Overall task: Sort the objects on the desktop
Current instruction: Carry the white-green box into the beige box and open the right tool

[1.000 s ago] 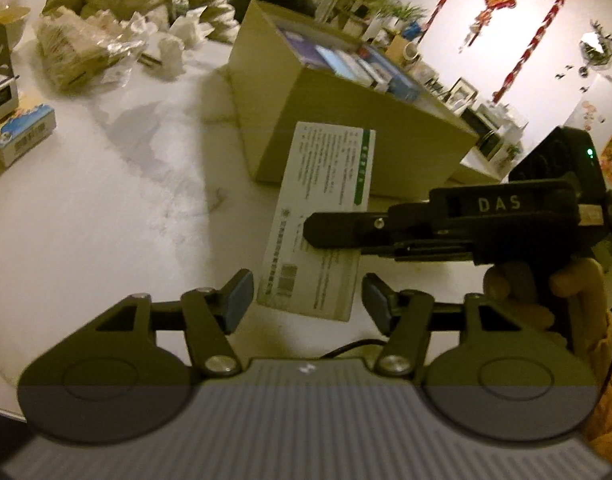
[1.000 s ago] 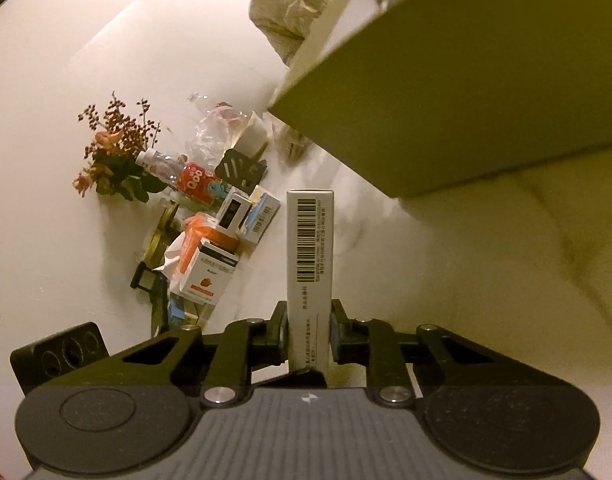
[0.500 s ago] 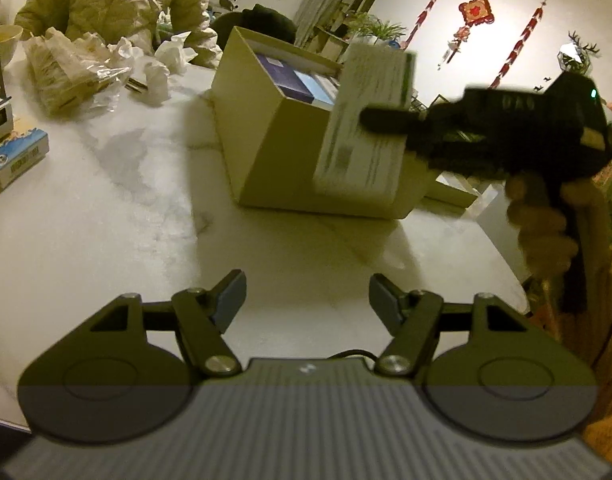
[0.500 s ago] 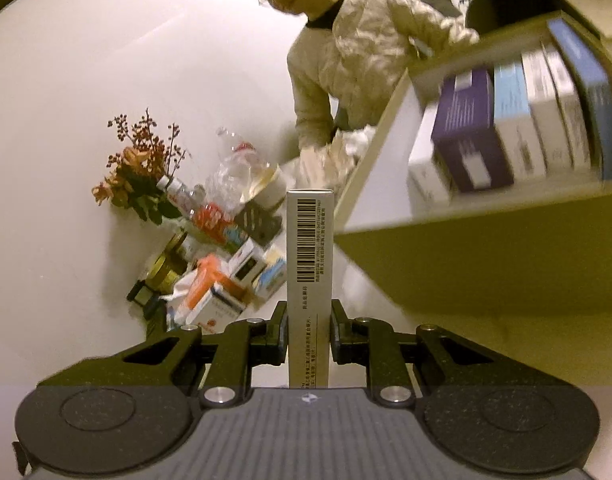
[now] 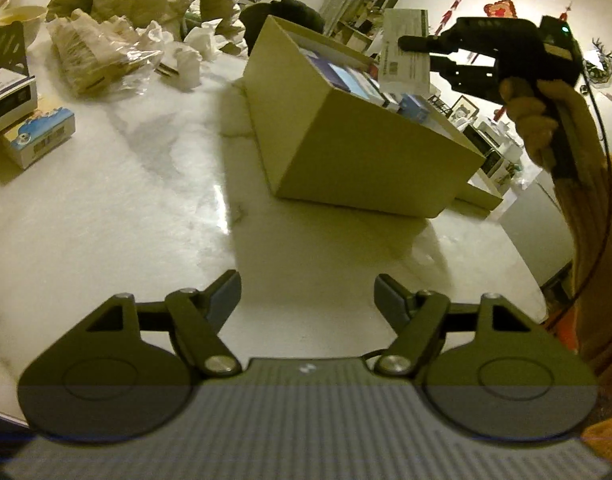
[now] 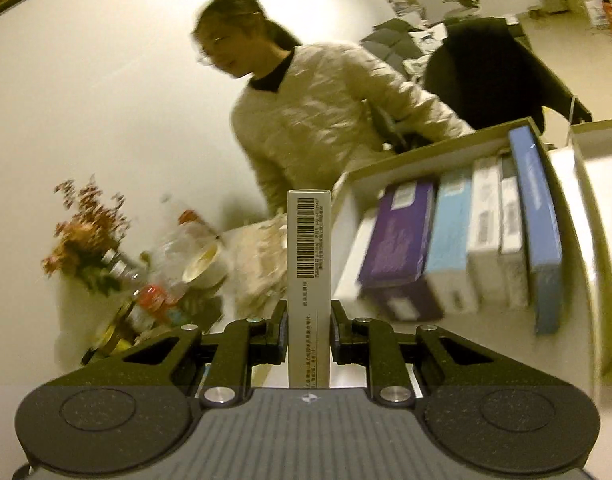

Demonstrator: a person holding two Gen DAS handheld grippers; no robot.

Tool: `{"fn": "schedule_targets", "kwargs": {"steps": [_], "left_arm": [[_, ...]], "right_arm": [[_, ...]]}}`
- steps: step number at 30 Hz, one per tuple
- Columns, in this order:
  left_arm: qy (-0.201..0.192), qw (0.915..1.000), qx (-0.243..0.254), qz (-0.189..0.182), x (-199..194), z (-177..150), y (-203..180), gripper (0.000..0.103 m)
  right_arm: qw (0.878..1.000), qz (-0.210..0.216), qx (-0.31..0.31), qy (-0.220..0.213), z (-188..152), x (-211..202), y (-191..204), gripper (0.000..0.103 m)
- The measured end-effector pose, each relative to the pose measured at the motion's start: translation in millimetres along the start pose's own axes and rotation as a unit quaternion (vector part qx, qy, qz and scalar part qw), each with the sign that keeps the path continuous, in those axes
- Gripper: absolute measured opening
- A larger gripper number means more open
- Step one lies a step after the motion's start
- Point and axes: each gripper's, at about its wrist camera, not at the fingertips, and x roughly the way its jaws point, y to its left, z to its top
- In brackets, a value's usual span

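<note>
Closest in, the left gripper (image 5: 307,290) hangs low over the pale marble surface (image 5: 118,208), its fingers (image 5: 226,294) spread wide with nothing between them. It sits level, pointed toward the tan storage box (image 5: 357,160), parked out of the way.

Up and to the right, the action: the right gripper (image 6: 309,320) has its fingers (image 6: 280,330) clamped narrow on the two broad faces of a flat white carton (image 6: 309,276), barcode edge facing the wrist camera. From the left view that carton (image 5: 405,56) rides high in the air, above the box's open top and the row of packs standing inside. The hand (image 5: 525,116) wraps the pistol grip, sleeve rising from below right, the tool reaching leftward across the box.

In the right view, the box interior (image 6: 457,248) shows a purple pack, a light blue one, white ones and a dark blue one upright like books, with bare floor to their left near the wall.

The step looks like filing this carton into that row. To do it well, judging from here: keep the carton upright and parallel to its neighbours, aim for the free space beside the purple pack, lower slowly, and avoid clipping the box rim or toppling the row.

Farther off, loose packs, a crumpled bag and a seated person in a quilted jacket.
</note>
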Motion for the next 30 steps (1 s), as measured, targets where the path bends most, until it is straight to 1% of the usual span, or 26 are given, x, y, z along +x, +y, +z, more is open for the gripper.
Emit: {"fn": "schedule_targets", "kwargs": {"steps": [4,9,11,15,18,21,24,27,30], "left_arm": [[0.004,1.0000,-0.004,0.005,2,0,4,0.074],[0.007,0.9999,-0.008,0.011,2,1,7,0.074],[0.008,0.9998,-0.010,0.014,2,1,8,0.074],[0.010,0.9997,-0.012,0.018,2,2,10,0.074],[0.011,0.9997,-0.013,0.020,2,2,10,0.074],[0.012,0.9996,-0.014,0.021,2,2,12,0.074],[0.013,0.9995,-0.016,0.023,2,2,13,0.074],[0.013,0.9994,-0.020,0.025,2,2,15,0.074],[0.014,0.9993,-0.022,0.027,2,2,16,0.074]], "right_arm": [[0.999,-0.043,0.010,0.005,21,20,-19,0.022],[0.995,-0.098,0.023,0.018,45,48,-44,0.022],[0.993,-0.108,0.025,0.025,51,58,-52,0.022],[0.993,-0.107,0.033,0.039,66,76,-64,0.022],[0.993,-0.104,0.033,0.038,78,84,-71,0.022],[0.991,-0.122,0.034,0.031,87,91,-80,0.024],[0.988,-0.151,0.022,0.017,90,93,-84,0.033],[0.985,-0.172,0.009,-0.011,88,87,-85,0.040],[0.984,-0.176,-0.004,-0.025,84,81,-82,0.041]]}}
